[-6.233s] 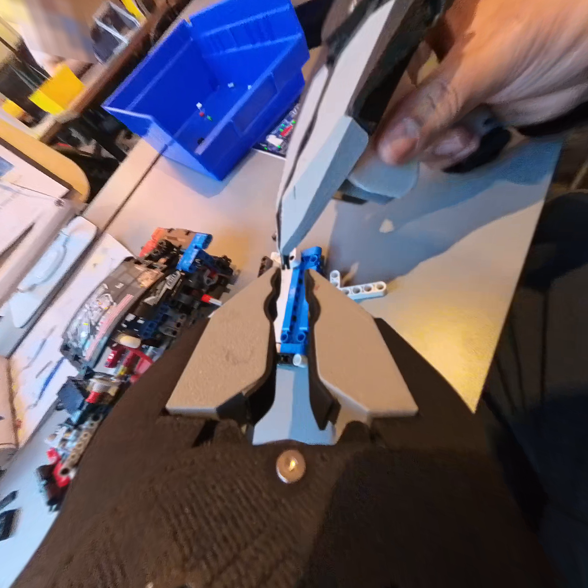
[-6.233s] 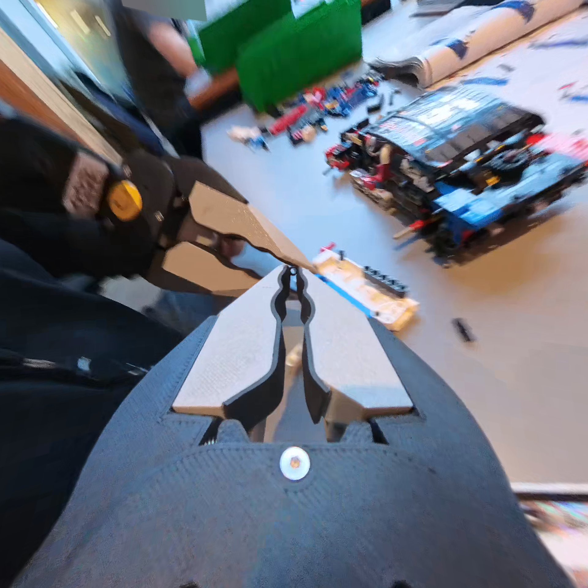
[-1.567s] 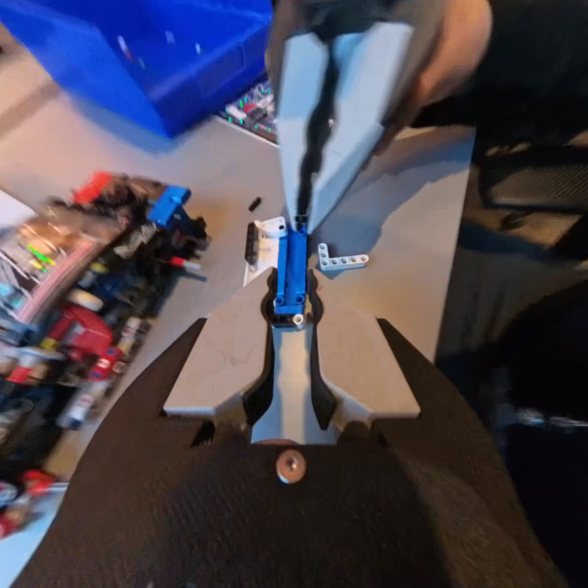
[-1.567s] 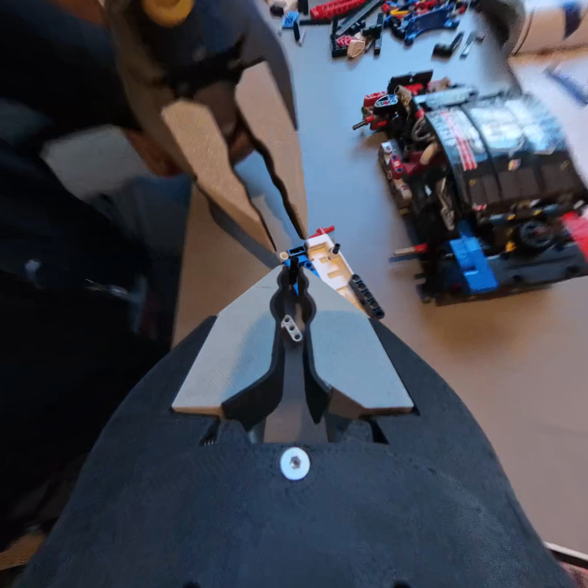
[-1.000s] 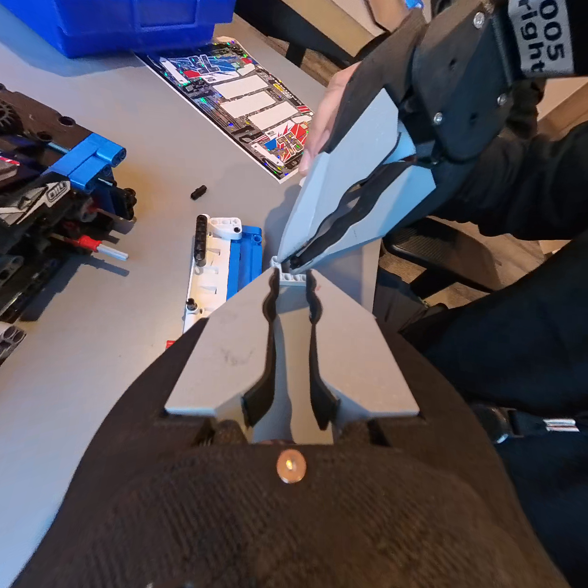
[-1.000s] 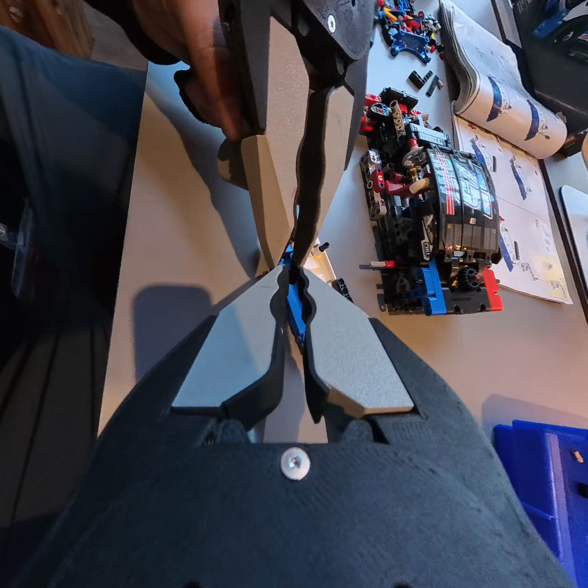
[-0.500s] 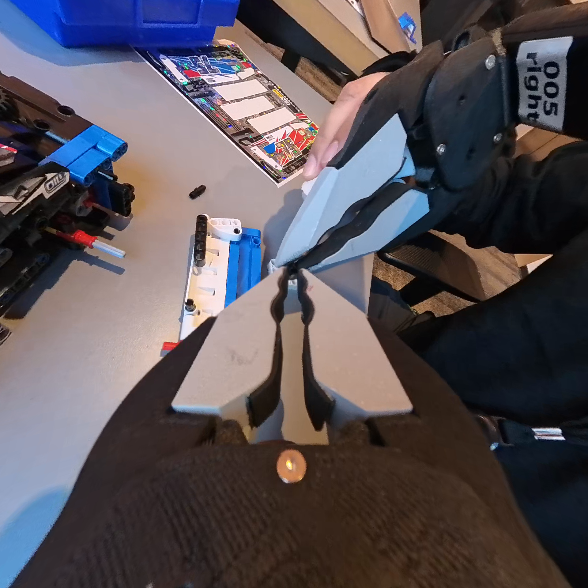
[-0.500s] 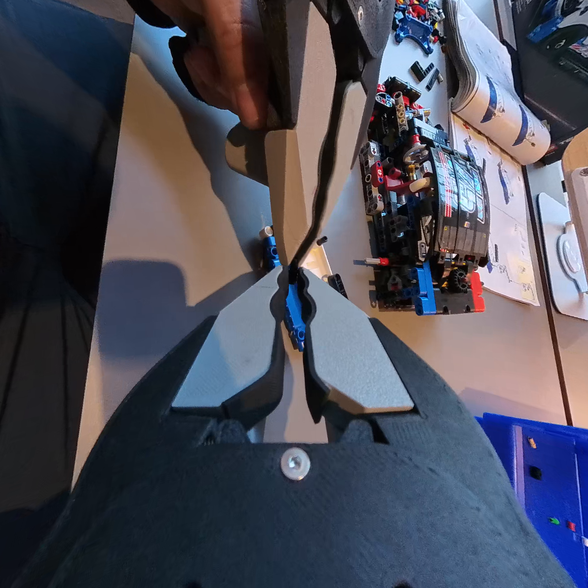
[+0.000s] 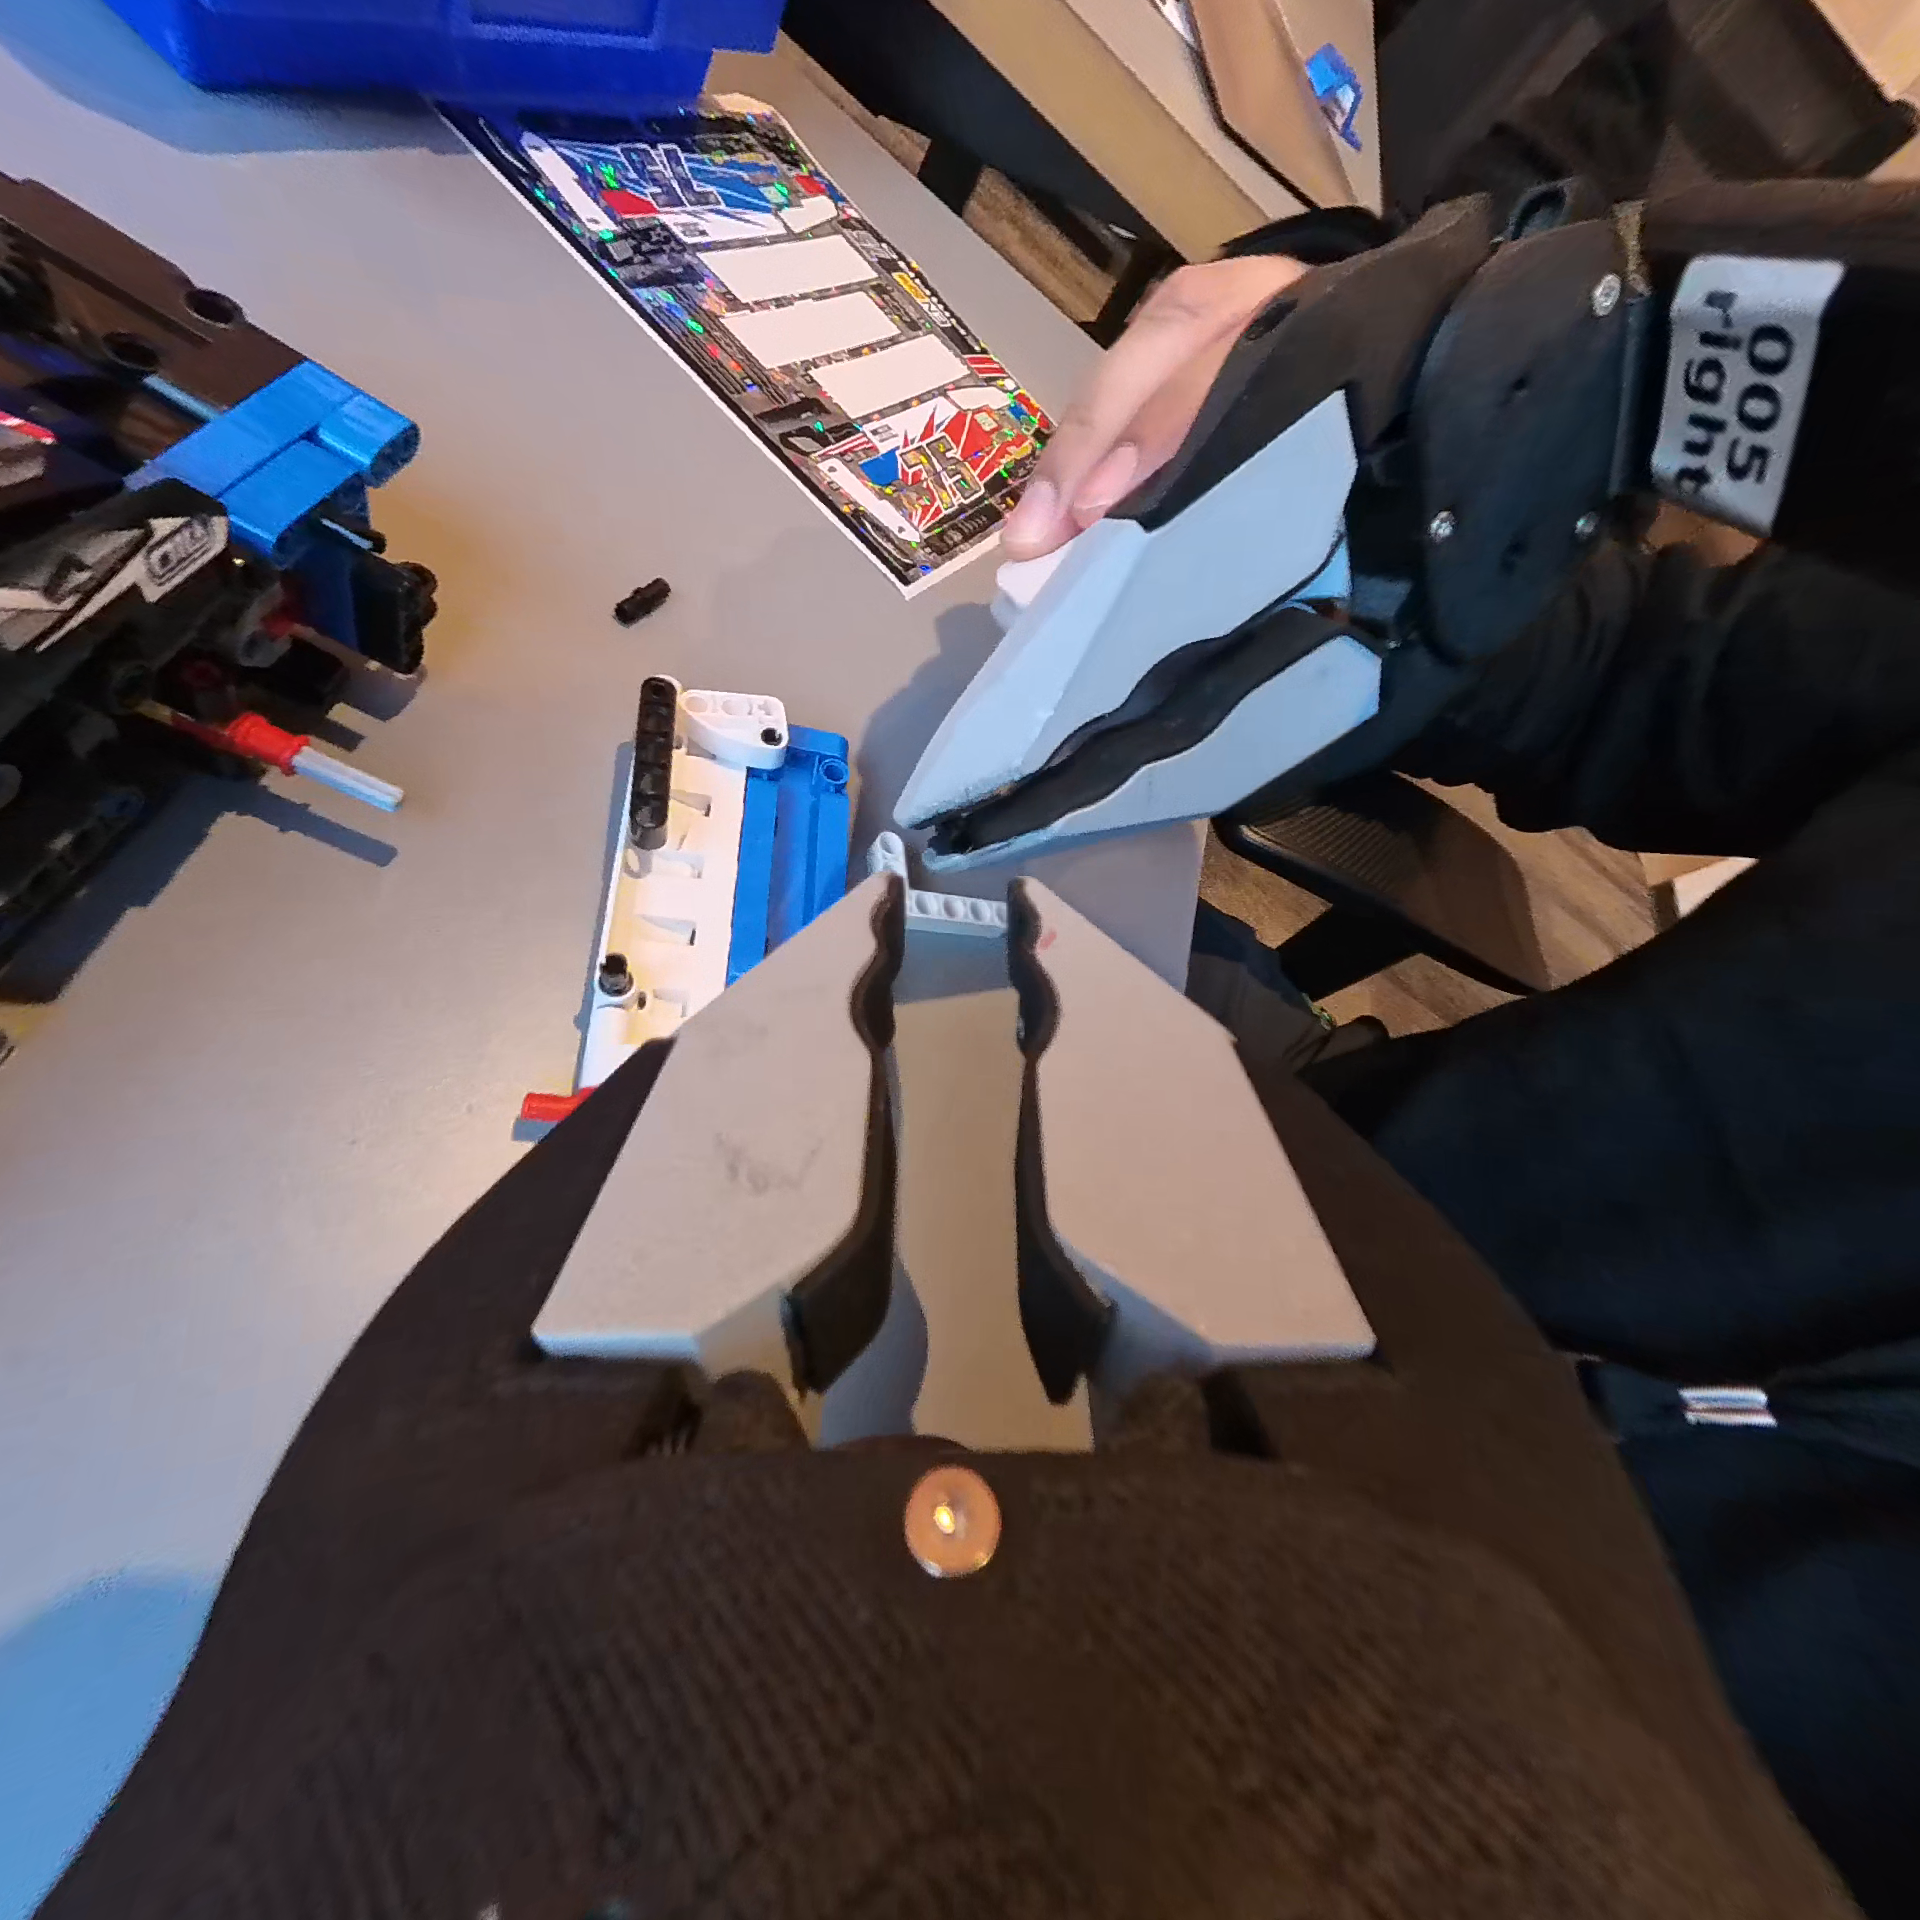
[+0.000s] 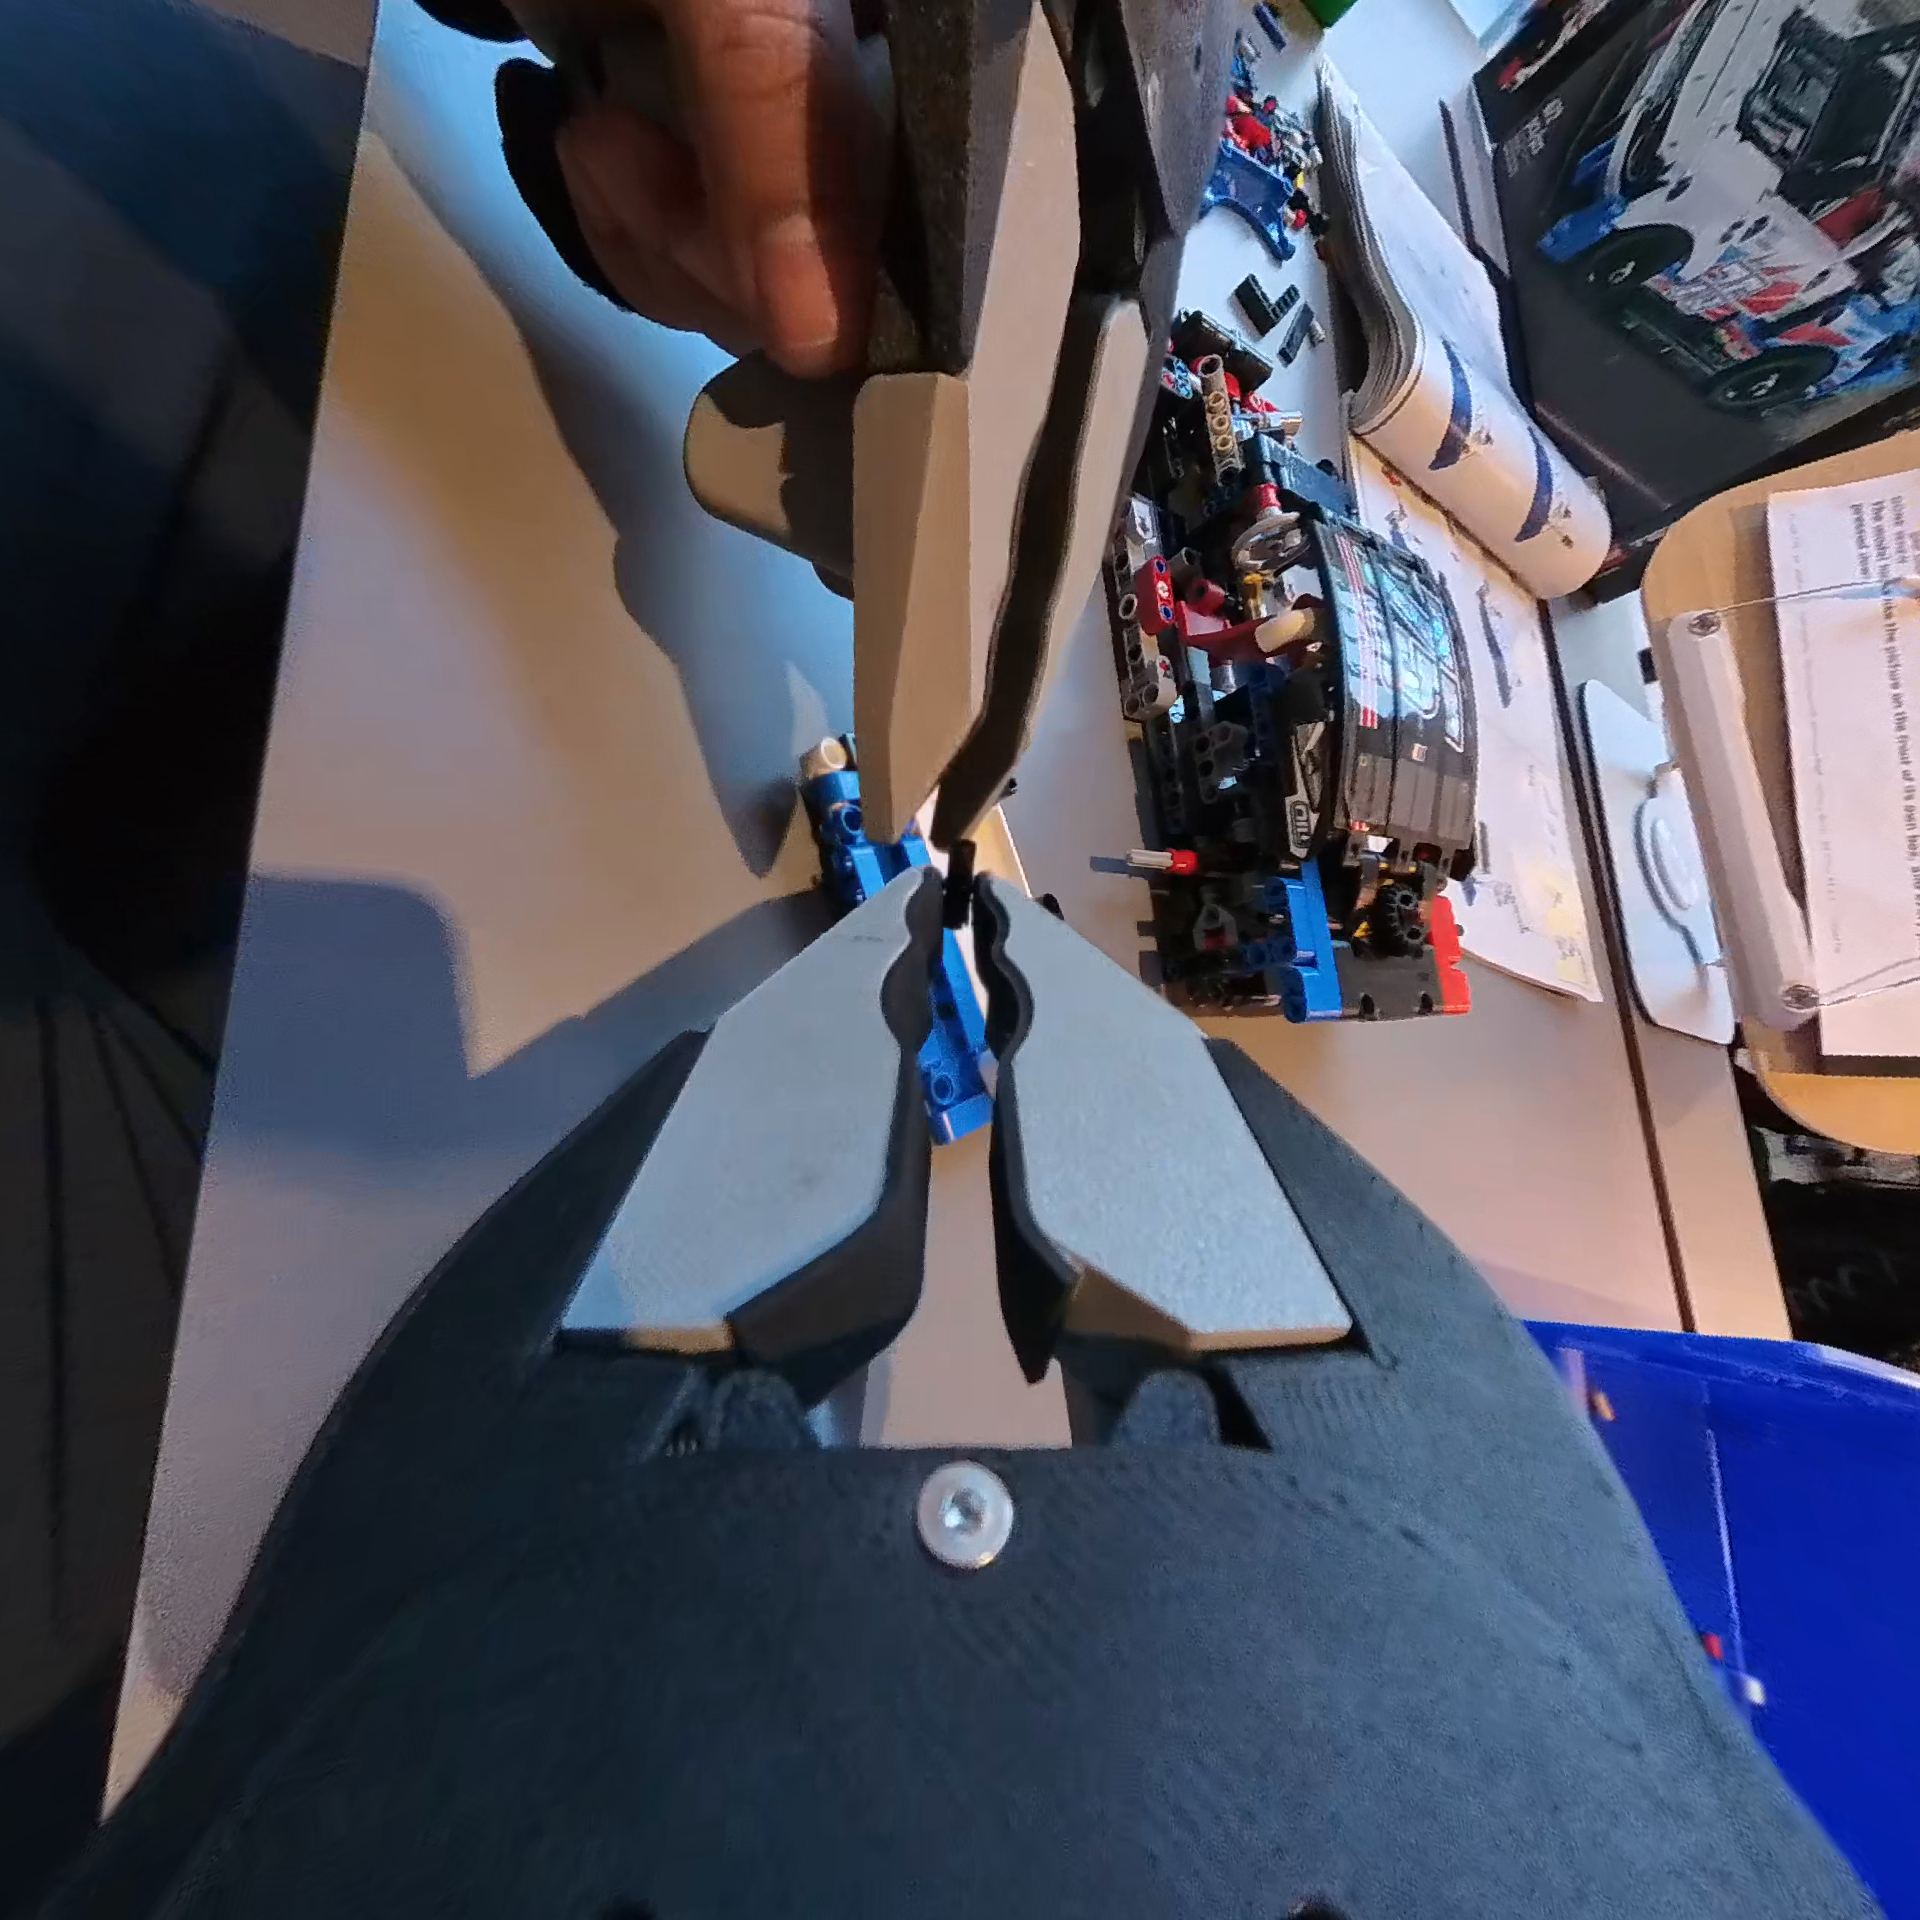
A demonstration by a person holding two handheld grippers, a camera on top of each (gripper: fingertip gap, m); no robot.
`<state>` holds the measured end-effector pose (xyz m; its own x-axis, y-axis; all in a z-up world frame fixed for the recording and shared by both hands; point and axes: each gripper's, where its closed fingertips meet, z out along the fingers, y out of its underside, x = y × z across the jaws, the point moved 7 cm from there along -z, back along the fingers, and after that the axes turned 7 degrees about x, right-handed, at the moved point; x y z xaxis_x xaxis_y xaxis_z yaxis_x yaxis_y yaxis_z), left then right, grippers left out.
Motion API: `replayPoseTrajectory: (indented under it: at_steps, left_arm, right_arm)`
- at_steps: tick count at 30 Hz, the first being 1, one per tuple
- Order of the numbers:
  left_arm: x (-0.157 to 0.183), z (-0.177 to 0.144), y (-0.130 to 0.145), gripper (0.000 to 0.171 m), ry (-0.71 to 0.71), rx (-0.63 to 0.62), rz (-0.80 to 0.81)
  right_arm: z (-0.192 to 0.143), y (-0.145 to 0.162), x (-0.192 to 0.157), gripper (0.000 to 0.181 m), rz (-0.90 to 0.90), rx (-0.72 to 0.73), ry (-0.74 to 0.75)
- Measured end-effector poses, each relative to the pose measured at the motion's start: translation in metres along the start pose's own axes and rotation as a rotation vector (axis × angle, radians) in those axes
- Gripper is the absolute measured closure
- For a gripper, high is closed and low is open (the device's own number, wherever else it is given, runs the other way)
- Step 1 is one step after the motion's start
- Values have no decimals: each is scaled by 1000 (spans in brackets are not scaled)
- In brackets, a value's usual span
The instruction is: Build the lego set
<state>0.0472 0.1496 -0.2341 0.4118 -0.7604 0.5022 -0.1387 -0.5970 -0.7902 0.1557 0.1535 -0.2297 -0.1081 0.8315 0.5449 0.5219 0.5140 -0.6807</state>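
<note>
A white and blue panel assembly (image 9: 717, 862) lies flat on the grey table, with a black beam along its left side. A light grey L-shaped beam (image 9: 956, 912) lies on the table just right of it. My left gripper (image 9: 951, 894) is open, its tips on either side of that beam. My right gripper (image 9: 930, 834) comes in from the right, its tips just beyond the beam. In the right wrist view my right gripper (image 10: 961, 899) is shut on a small black pin (image 10: 961, 881) above the blue part (image 10: 951, 1039). The left gripper (image 10: 925, 826) hangs down from above, its tips almost touching mine.
A half-built black, blue and red car (image 9: 156, 540) stands at the left; it also shows in the right wrist view (image 10: 1299, 748). A sticker sheet (image 9: 810, 343), a loose black pin (image 9: 641, 600) and a blue bin (image 9: 468, 42) lie beyond. The table edge (image 9: 1195, 935) is close on the right.
My left gripper's jaws have opened wider than half a second ago. The blue and white assembly it held 1.6 s ago now lies on the table. The right gripper stays at the beam.
</note>
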Motion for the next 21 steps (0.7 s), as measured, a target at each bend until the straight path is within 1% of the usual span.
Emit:
replayPoseTrajectory:
  at_steps: [7, 13, 21]
  left_arm:
    - [-1, 6, -2, 157, 5, 6, -18]
    - [-2, 9, -1, 162, -9, -7, -23]
    - [-4, 8, -1, 159, 1, 6, -59]
  right_arm:
    - [0, 1, -3, 179, -74, -29, 25]
    - [3, 3, -6, 179, -135, -86, 44]
    - [3, 1, -7, 179, -221, -117, 70]
